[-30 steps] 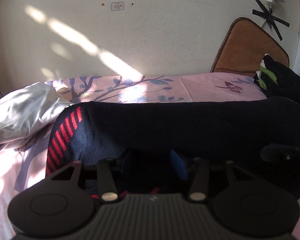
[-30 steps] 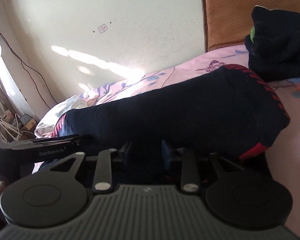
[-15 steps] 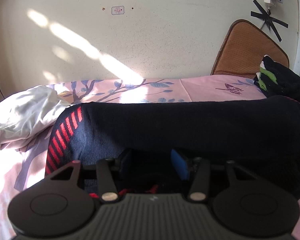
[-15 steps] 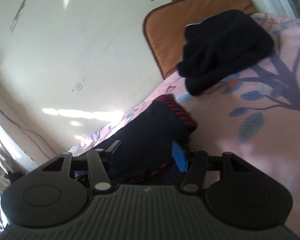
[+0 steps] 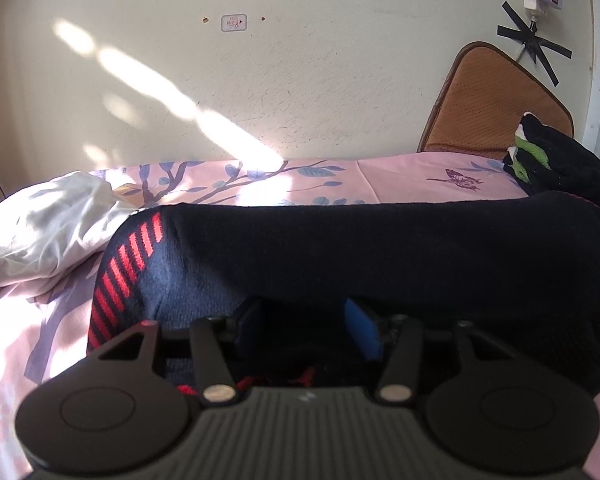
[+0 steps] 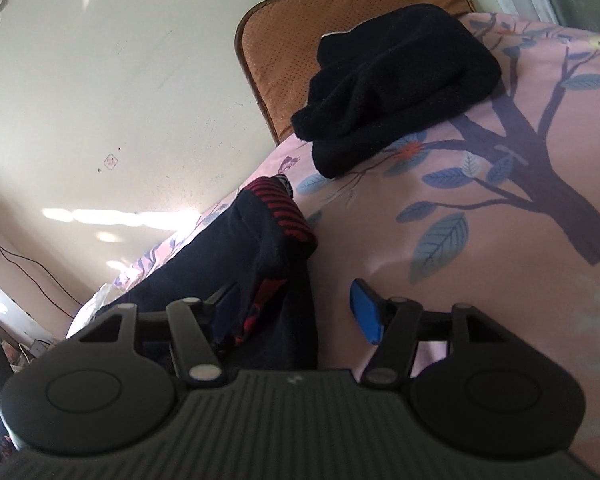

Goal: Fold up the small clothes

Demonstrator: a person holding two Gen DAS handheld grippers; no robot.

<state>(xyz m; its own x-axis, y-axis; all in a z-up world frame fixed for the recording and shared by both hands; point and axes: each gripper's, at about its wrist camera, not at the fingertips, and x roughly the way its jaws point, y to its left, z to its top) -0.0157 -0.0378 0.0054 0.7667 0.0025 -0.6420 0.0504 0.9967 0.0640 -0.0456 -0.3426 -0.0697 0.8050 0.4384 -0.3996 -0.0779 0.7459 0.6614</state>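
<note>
socks (image 5: 380,248) lie flat on pink sheet (image 6: 480,280) — both grippers' jaws spread wide, holding nothing

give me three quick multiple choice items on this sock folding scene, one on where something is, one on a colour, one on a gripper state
1. Where does the black folded pile lie?
A. on the floor
B. on the bedsheet, against the brown mat
C. on the white cloth

2. What colour are the stripes on the dark sock?
A. red
B. yellow
C. white

3. How is the right gripper?
A. shut on the mat
B. not in view
C. open, fingers spread

Answers:
1 B, the right wrist view shows the pile on the pink sheet in front of the mat.
2 A, red bars run along the sock's end in the left wrist view.
3 C, its blue pad stands far from the other finger, with the sock's edge lying between them.
</note>
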